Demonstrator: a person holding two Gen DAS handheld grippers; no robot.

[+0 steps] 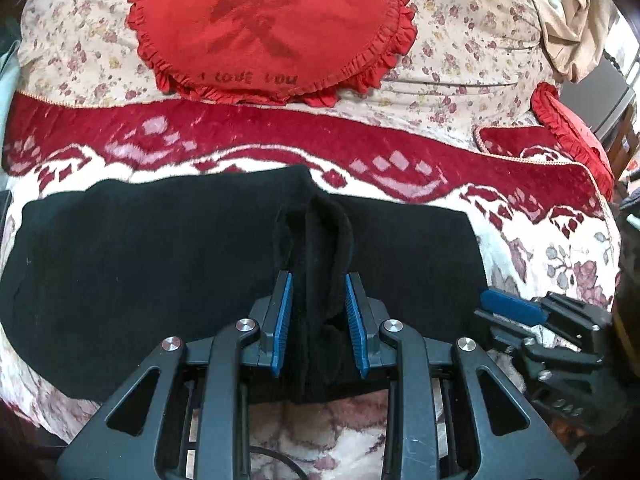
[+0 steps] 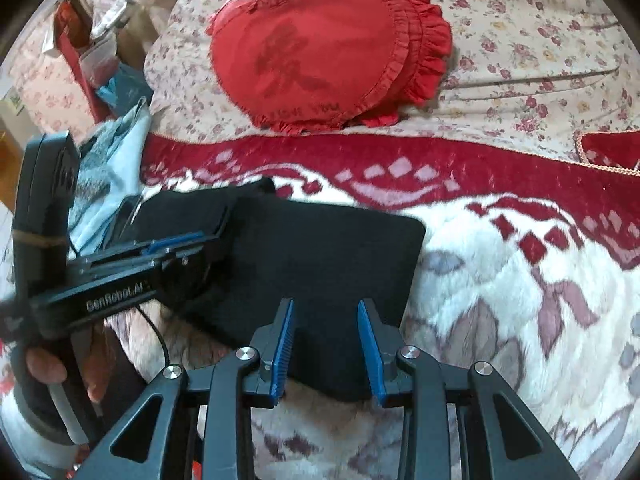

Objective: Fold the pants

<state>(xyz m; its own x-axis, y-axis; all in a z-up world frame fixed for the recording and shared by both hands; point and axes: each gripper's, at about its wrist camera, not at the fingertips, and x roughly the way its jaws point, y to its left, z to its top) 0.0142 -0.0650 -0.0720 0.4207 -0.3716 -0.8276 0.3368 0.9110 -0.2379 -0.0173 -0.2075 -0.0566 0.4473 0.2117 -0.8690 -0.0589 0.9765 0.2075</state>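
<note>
Black fleece pants point(image 1: 160, 264) laid flat on red-and-white patterned plush blanket point(image 1: 520, 236) over bed, raised fold of pants clamped between left gripper point(image 1: 319, 276) fingers, right gripper point(image 2: 326, 304) fingers parted around pants' near edge, apparently ungripped, red ruffled round cushion point(image 1: 264, 24) seen beyond.

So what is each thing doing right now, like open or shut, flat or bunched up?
Black pants: lying flat on the blanket, one bunched fold raised.
Left gripper: shut on that raised fold.
Right gripper: open, fingers either side of the pants' near corner.
Red heart pillow: lying flat on the floral cover.
Blanket: spread out under the pants.
</note>
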